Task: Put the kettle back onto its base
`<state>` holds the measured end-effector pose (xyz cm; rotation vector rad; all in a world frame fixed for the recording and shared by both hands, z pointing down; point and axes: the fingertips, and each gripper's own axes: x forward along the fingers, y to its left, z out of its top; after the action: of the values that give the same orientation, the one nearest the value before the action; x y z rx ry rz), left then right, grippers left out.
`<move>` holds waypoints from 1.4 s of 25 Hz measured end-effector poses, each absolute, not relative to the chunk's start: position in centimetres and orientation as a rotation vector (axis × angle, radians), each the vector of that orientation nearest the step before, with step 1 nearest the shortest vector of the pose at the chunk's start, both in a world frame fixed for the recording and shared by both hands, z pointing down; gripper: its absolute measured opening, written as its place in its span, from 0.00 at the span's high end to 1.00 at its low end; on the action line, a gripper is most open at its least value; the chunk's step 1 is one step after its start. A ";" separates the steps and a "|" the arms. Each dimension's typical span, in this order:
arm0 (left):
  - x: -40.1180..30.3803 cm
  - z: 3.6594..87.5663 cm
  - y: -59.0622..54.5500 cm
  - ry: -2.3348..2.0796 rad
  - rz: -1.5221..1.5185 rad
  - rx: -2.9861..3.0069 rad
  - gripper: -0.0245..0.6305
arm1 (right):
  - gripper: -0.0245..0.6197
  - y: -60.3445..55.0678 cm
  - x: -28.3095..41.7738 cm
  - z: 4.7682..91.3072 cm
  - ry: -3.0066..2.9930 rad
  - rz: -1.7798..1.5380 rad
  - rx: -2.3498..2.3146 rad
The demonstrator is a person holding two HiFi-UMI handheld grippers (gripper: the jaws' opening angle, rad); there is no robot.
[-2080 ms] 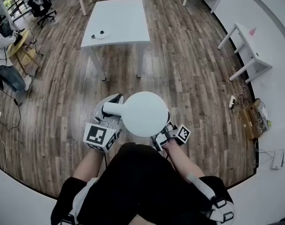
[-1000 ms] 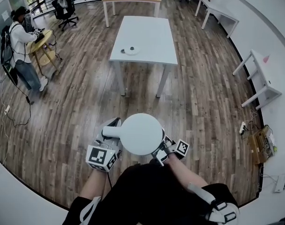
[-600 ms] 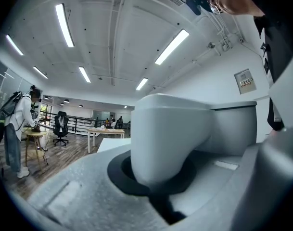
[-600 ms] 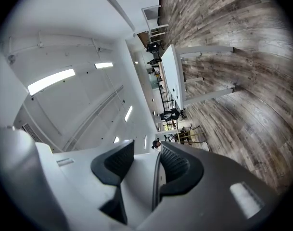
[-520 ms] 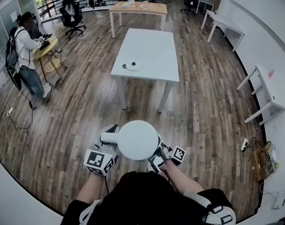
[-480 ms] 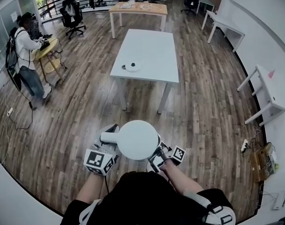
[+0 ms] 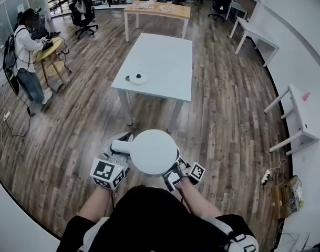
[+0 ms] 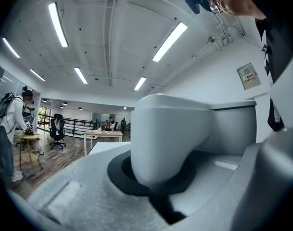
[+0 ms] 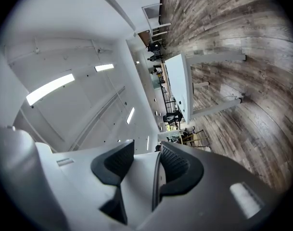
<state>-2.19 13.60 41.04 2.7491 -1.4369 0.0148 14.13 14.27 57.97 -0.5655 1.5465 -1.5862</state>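
Note:
I carry a white kettle, seen from above as a round lid, in front of the person's body. My left gripper is shut on its white handle, which fills the left gripper view. At the kettle's right side, my right gripper has its black pads closed on a thin white edge of the kettle. The round white base lies near the left front corner of a pale table ahead.
Wooden floor lies between me and the table. A person stands at a small wooden table far left. A wooden desk and office chairs stand behind. White side tables line the right wall.
The whole view has advanced across the floor toward the pale table with the base. Both grippers keep the same hold on the kettle.

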 end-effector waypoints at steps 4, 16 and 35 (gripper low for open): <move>-0.2 41.5 12.5 -1.451 0.025 2.732 0.96 | 0.69 13.1 16.1 58.5 1.544 -1.608 -0.557; 1.2 42.6 8.8 -1.428 0.086 2.708 0.96 | 0.69 9.8 17.1 59.5 1.519 -1.660 -0.569; -3.2 41.8 -2.4 -1.374 -0.025 2.761 0.96 | 0.70 -1.2 13.2 58.7 1.546 -1.595 -0.627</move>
<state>-3.20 -2.42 41.76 2.7607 -1.3741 -0.0251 13.25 -1.21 58.65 -0.6268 1.5461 -1.5952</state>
